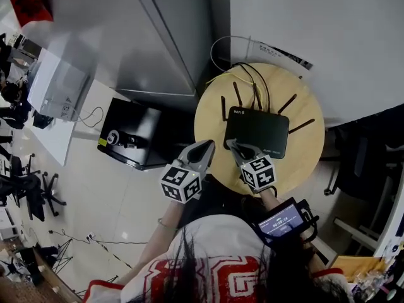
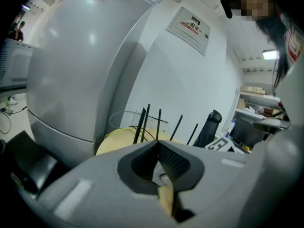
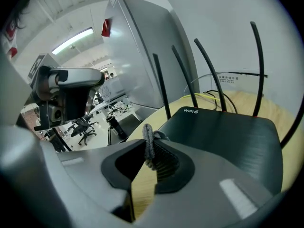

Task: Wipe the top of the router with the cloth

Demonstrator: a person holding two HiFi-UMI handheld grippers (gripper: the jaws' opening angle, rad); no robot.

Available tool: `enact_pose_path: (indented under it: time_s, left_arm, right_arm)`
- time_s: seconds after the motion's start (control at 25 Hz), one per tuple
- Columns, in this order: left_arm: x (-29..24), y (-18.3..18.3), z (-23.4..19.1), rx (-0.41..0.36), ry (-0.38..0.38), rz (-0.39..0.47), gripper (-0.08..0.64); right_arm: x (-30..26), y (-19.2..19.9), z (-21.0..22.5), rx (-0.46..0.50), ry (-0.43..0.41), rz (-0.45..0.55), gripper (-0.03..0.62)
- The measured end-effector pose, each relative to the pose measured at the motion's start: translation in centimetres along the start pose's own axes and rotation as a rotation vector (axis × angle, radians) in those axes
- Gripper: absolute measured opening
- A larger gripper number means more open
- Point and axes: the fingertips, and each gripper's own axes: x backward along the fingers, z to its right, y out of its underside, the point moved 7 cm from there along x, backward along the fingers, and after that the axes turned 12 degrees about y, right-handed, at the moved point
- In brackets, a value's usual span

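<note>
A black router [image 1: 257, 131] with several upright antennas lies on a round wooden table [image 1: 309, 163]. My right gripper [image 1: 235, 146] hangs over the router's near left corner, shut on a strip of grey cloth [image 3: 148, 144]. In the right gripper view the cloth sticks up between the jaws just before the router [image 3: 228, 137]. My left gripper [image 1: 204, 149] is at the table's left edge, beside the right one, shut with nothing in it. In the left gripper view [image 2: 159, 148] only the antennas [image 2: 146, 122] show beyond the jaws.
A tall grey cabinet [image 1: 126, 36] stands left of the table against the white wall. A black box [image 1: 132, 131] sits on the floor below it. Cables [image 1: 252, 74] trail behind the router. An office chair [image 1: 360, 156] is at the right.
</note>
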Motion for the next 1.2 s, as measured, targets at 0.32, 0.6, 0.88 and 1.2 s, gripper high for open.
enact_pose_path:
  time_s: [0.32,0.6,0.88,1.2]
  left_arm:
    - [1.3,1.4,2.6,-0.005,-0.044,-0.003,0.0]
    - [2.7,2.3,2.8,-0.02,-0.073,-0.022,0.0]
    - [2.0,-0.5,-0.2,-0.063,-0.004,-0.001,0.0]
    - [2.2,-2.8,-4.8,-0.108,0.181,-0.082,0.0]
  right_arm:
    - [2.0,1.4,-0.2,-0.039,0.005,0.038,0.044]
    - [2.3,0.6,-0.2,-0.076,0.027,0.086,0.044]
    - [0.9,-0.7,-0.9,-0.084,0.084,0.078,0.044]
    - [-3.6,-4.2,-1.4,-0.142,0.277,0.052,0.044]
